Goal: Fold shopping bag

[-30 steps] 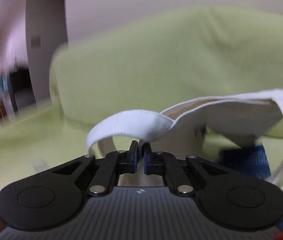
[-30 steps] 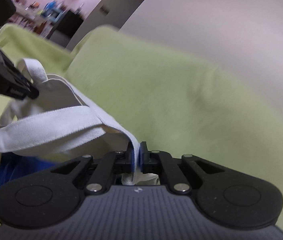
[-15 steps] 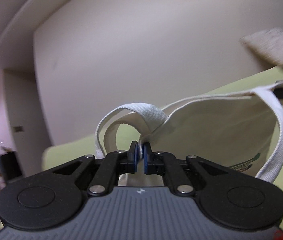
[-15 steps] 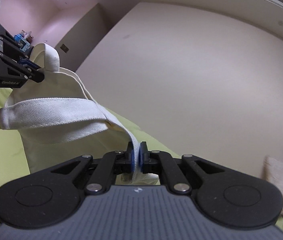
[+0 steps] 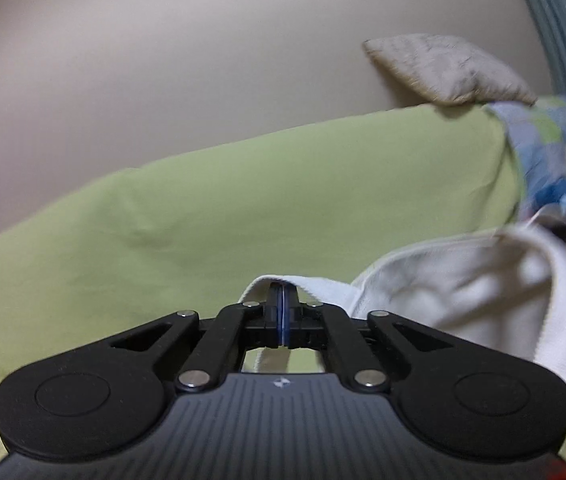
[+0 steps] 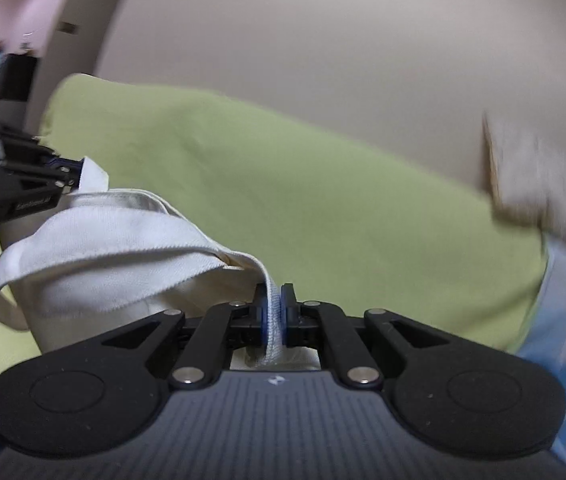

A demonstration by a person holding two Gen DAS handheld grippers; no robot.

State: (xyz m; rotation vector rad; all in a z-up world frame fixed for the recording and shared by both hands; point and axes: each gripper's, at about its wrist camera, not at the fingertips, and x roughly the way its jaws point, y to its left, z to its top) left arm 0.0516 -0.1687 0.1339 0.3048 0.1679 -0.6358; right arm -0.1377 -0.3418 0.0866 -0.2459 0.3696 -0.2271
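The cream canvas shopping bag hangs in the air between my two grippers, in front of a green sofa back. My left gripper is shut on the bag's top edge by a white webbing handle. My right gripper is shut on the other top corner, with white webbing pinched between the blue pads. In the right wrist view the bag sags to the left, and the left gripper holds its far corner. The bag's lower part is hidden.
The green-covered sofa back fills the middle of both views, with a beige wall behind. A grey cushion lies on the sofa's top at right. A patterned blue and green cloth drapes at right. A dark shelf stands far left.
Both grippers have tilted back down from the wall towards the sofa, with the bag still held. The bag now sags lower and looks slacker between them.
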